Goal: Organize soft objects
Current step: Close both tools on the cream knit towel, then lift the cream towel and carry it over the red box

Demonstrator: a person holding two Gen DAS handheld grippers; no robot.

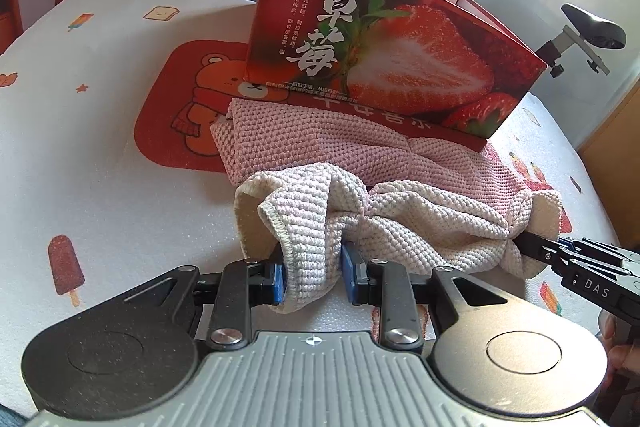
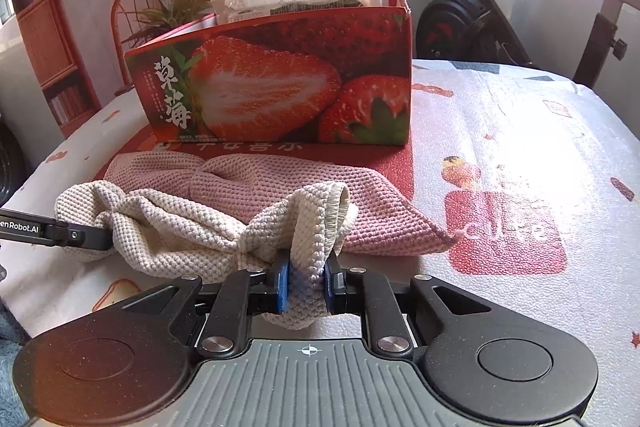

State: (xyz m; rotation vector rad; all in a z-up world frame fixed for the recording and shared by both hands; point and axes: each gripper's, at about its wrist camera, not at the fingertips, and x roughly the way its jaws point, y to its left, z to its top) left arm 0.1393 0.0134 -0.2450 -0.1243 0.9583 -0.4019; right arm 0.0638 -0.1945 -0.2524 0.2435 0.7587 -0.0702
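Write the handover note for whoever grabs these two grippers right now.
Left gripper: shut on one end of the cream cloth.
Right gripper: shut on the other end, cloth bunched between them.
Pink cloth lies flat behind it, against the strawberry box, which already holds packets.
Done: cream cloth gripped at both ends.
Left: fold or stow the cream cloth, then the pink one.

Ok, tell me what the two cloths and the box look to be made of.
Cream cloth: looks like soft knit or waffle-weave fabric, matte, with a bumpy texture and a stitched hem; it bunches where the left gripper and right gripper pinch it.
Pink cloth: the same pebbled weave, likely cotton or microfibre.
Box: printed cardboard, slightly glossy, with a raw cut edge on top.
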